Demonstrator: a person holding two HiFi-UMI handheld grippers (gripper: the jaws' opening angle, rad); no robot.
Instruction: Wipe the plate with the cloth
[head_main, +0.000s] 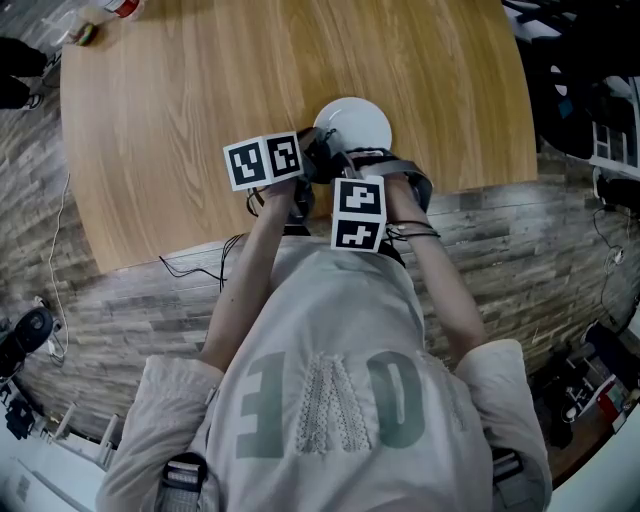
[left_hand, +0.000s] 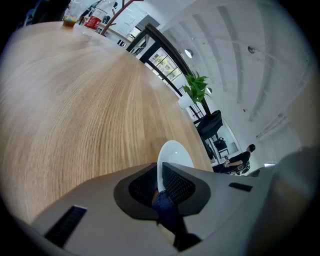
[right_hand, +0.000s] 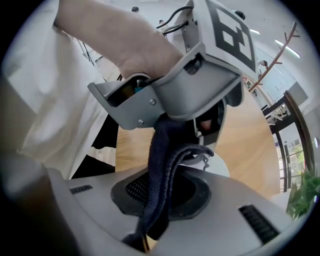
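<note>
I have the left gripper (left_hand: 160, 184) almost shut, its pads pinching the rim of the white plate (left_hand: 173, 152), which sits over the wooden table (head_main: 200, 100) close to the table's near edge. My right gripper (right_hand: 161, 195) is clamped tight on the dark blue cloth (right_hand: 161, 145). The cloth trails up from those jaws to the underside of the left gripper, also by the table's near edge.
</note>
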